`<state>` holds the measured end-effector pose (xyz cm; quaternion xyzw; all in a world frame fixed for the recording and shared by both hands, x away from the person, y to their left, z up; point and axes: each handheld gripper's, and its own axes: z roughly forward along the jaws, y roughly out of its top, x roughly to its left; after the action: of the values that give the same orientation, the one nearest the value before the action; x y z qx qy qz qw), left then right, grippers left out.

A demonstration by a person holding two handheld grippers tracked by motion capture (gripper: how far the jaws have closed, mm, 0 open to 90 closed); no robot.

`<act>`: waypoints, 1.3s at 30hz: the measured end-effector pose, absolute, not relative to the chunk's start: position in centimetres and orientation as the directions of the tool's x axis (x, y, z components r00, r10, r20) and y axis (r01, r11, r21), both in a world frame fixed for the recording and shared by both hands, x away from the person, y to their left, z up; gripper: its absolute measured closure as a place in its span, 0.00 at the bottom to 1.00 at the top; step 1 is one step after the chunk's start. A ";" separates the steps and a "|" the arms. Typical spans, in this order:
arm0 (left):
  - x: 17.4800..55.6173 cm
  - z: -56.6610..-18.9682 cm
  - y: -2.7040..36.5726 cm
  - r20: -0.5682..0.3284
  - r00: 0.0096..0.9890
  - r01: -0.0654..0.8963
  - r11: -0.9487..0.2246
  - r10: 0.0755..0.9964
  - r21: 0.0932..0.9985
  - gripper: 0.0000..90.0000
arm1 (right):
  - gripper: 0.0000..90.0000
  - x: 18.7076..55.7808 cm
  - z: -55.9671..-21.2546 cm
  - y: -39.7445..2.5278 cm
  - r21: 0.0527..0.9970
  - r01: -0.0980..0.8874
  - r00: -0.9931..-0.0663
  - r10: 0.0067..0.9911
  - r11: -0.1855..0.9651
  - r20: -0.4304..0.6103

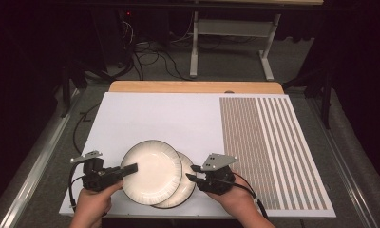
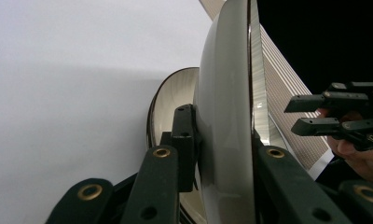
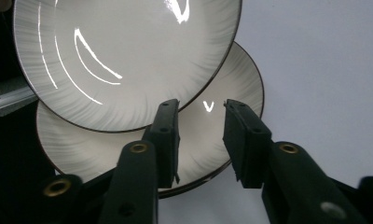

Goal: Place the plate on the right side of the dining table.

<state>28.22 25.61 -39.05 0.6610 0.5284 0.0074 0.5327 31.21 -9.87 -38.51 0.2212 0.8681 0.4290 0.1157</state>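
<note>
I counted two plates near the desk's (image 1: 155, 114) front edge, the upper plate (image 1: 150, 172) overlapping the lower plate (image 1: 185, 187). My left tool (image 1: 129, 168) clamped the upper plate's rim; my right tool (image 1: 194, 173) hovered half-open over the lower one, holding nothing.

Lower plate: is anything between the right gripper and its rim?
Nothing visible blocks it. The right gripper is open, its jaws over the near part of the lower plate, with bare plate between them. The upper plate, clamped by the left gripper, overlaps only the lower plate's far side.
</note>
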 end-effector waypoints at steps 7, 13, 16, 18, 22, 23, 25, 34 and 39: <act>27.9 -38.4 24.8 -0.475 0.496 0.631 0.074 0.727 0.772 0.86 | 0.64 31.2 -37.8 -11.3 0.817 0.285 -0.859 0.512 0.501 -0.015; 27.6 -38.0 24.6 -0.414 0.523 0.583 0.042 0.745 0.812 0.86 | 0.54 31.1 -37.3 -12.6 0.835 0.279 -0.841 0.541 0.475 -0.027; 27.5 -37.9 24.4 -0.386 0.528 0.564 0.027 0.757 0.825 0.86 | 0.51 31.2 -36.9 -13.5 0.847 0.276 -0.833 0.553 0.454 -0.025; 27.4 -37.9 24.3 -0.381 0.527 0.560 0.027 0.760 0.828 0.86 | 0.48 31.2 -36.6 -14.2 0.857 0.276 -0.825 0.565 0.436 -0.022; 27.2 -37.6 24.0 -0.336 0.537 0.532 -0.001 0.774 0.847 0.86 | 0.40 31.4 -36.2 -15.5 0.866 0.279 -0.802 0.596 0.414 -0.026; 27.1 -37.6 23.9 -0.322 0.541 0.524 -0.012 0.777 0.852 0.86 | 0.39 31.4 -36.1 -15.9 0.870 0.280 -0.799 0.601 0.407 -0.024; 27.0 -37.4 23.7 -0.297 0.558 0.505 -0.033 0.775 0.862 0.86 | 0.37 31.5 -35.9 -16.6 0.876 0.288 -0.786 0.618 0.387 -0.014; 26.6 -37.0 22.9 -0.228 0.580 0.458 -0.081 0.782 0.885 0.86 | 0.20 31.4 -35.1 -19.7 0.903 0.283 -0.729 0.684 0.322 -0.015; 26.4 -36.9 22.7 -0.208 0.589 0.440 -0.094 0.781 0.893 0.86 | 0.14 31.1 -34.9 -21.2 0.911 0.288 -0.704 0.710 0.296 -0.008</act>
<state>26.43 22.71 -36.95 0.7213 0.4231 0.1630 0.5236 31.12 -21.22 -34.94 0.3212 0.7766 0.4989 0.2118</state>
